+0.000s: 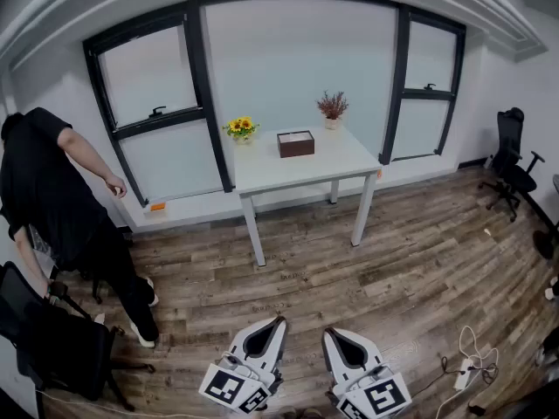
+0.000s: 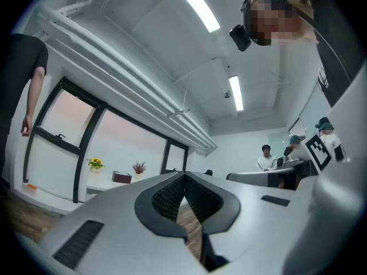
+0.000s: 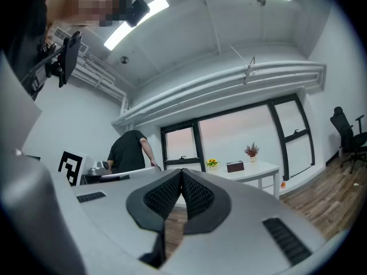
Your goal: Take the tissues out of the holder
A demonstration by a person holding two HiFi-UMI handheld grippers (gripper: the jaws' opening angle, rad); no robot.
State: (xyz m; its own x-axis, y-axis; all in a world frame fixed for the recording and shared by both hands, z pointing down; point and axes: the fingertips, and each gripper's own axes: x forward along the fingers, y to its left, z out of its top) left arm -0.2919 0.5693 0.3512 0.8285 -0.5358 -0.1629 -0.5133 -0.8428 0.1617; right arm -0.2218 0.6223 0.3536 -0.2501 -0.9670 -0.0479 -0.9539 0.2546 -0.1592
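Down at 6 o'clock in the head view, the left gripper (image 1: 280,319) and the right gripper (image 1: 329,331) sit side by side over the wood floor (image 1: 410,269), both pointing toward 12 o'clock. Jaws on both are pressed together at the tips with nothing between them, and each gripper view shows that pretty clearly. The holder (image 1: 295,143), a dark brown box, is way off at 12 o'clock on the white table (image 1: 345,157) by the window, well apart from both grippers. Its top looks pale, too small to tell more. Yellow flowers (image 1: 241,128) stand at the holder's 9 o'clock and a reddish dried plant (image 1: 332,106) at its 1 o'clock. A person in black (image 1: 48,190) leans over at 9 o'clock of the frame, 1 hand out toward the window. A black office chair (image 1: 511,160) is at 2 o'clock, and a white power strip (image 1: 463,375) with cables lies at 4 o'clock.
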